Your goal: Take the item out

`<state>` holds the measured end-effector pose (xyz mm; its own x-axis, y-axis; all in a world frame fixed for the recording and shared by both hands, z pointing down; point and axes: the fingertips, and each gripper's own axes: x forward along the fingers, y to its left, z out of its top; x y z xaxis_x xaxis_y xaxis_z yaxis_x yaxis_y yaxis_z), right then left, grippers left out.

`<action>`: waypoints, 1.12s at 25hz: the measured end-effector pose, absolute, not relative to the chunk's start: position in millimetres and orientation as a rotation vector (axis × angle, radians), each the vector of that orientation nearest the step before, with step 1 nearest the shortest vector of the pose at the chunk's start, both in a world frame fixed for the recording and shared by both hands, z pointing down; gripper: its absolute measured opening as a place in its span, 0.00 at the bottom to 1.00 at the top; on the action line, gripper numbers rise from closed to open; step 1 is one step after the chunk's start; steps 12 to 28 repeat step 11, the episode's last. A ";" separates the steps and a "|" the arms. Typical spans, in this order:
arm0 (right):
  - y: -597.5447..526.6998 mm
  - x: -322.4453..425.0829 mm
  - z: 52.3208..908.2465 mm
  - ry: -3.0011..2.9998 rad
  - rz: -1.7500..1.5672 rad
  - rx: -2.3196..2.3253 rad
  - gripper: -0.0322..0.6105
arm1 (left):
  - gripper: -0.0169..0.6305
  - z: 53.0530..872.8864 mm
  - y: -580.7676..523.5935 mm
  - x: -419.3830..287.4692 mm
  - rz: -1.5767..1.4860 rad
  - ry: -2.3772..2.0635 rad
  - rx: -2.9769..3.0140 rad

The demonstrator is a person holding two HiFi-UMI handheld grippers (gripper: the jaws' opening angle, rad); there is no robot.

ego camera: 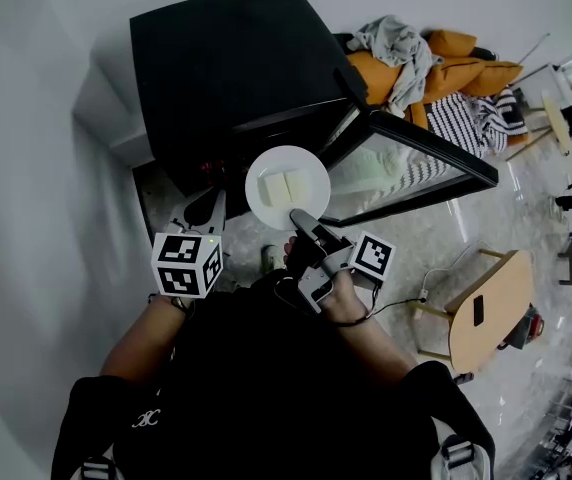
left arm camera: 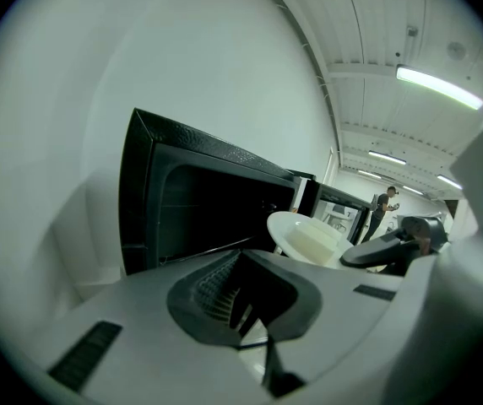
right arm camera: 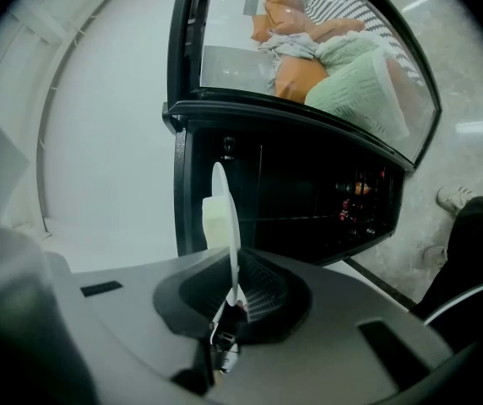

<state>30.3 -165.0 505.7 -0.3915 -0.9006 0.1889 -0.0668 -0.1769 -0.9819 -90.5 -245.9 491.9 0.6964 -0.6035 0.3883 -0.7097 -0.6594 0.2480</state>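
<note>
Right gripper (ego camera: pixel 302 219) jaws clamp plate (ego camera: pixel 286 160) rim | oven (ego camera: pixel 226 68) interior dark

- Left gripper (ego camera: pixel 211 208): near left, pointing far; jaws together, nothing between them.
- Left forearm (ego camera: pixel 138 336): bare, reaching forward from the body.
- Right gripper (ego camera: pixel 301 220): just to the right, angled far-left; jaws clamped on the rim of a plate (ego camera: pixel 288 162).
- Right hand (ego camera: pixel 344 303): wrapped round that gripper's handle.
</note>
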 end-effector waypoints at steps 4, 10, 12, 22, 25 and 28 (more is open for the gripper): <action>-165.4 31.0 504.2 1.448 -1.633 -1.166 0.09 | 0.04 490.4 -246.8 -89.6 0.368 -1.022 2.519; -165.9 30.1 502.3 1.455 -1.629 -1.158 0.09 | 0.04 489.0 -244.5 -90.4 0.360 -1.026 2.513; -166.0 30.1 502.5 1.454 -1.629 -1.157 0.09 | 0.04 489.1 -244.0 -90.3 0.361 -1.026 2.513; -166.0 30.1 502.5 1.454 -1.629 -1.157 0.09 | 0.04 489.1 -244.0 -90.3 0.361 -1.026 2.513; -166.0 30.1 502.5 1.454 -1.629 -1.157 0.09 | 0.04 489.1 -244.0 -90.3 0.361 -1.026 2.513; -166.0 30.1 502.5 1.454 -1.629 -1.157 0.09 | 0.04 489.1 -244.0 -90.3 0.361 -1.026 2.513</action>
